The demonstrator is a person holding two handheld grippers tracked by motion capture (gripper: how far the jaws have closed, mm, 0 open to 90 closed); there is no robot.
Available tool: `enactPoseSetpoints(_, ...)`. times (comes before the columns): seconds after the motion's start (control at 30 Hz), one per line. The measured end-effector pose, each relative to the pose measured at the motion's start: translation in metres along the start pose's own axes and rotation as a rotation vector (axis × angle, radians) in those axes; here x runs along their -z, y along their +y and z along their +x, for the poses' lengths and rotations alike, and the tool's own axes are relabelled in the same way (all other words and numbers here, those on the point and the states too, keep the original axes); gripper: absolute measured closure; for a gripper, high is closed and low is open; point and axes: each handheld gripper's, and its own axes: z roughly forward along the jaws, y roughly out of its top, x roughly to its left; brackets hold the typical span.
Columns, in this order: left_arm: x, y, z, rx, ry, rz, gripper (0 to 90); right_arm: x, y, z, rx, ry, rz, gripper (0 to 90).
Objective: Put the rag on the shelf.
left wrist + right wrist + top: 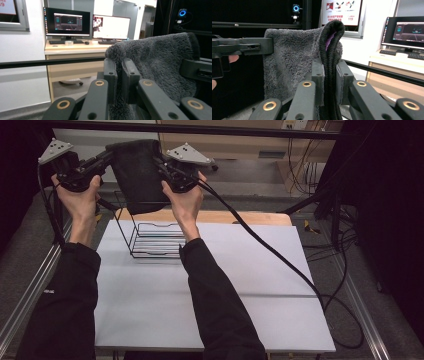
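Here fluffy grey towel [135, 170], pinched, above black wire rack [150, 237].

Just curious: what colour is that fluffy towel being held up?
Dark grey towel, with black edging; clearest in the right gripper view.

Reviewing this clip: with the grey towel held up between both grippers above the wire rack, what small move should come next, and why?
Probably lower it straight down. The left gripper and right gripper each pinch a top corner of the towel, which hangs above the wire rack on the table, its lower edge near the rack's top bar, not yet draped.
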Motion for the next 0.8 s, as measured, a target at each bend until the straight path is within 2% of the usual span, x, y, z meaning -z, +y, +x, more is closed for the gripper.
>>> enactPoseSetpoints(0.1, 0.001, -0.002, 0.005, -0.007, 0.021, 0.011, 83.2, -0.003, -0.004, 0.003, -0.020, 0.016, 0.011, 80.1)
enactPoseSetpoints(0.17, 0.003, -0.003, 0.009, 0.004, 0.020, 0.014, 83.2, -0.006, -0.007, 0.004, -0.026, 0.021, 0.021, 80.1)
enactPoseSetpoints(0.3, 0.006, -0.007, 0.007, -0.020, 0.015, 0.023, 83.2, -0.008, -0.011, 0.006, -0.013, 0.019, 0.030, 80.1)
enactPoseSetpoints(0.6, 0.012, -0.017, 0.006, -0.017, -0.015, 0.018, 83.3, -0.002, -0.014, 0.008, 0.039, 0.012, 0.053, 80.0)
enactPoseSetpoints(0.8, 0.018, -0.018, 0.003, -0.033, -0.028, 0.019, 83.2, 0.003, -0.021, 0.007, 0.006, 0.035, 0.045, 80.0)
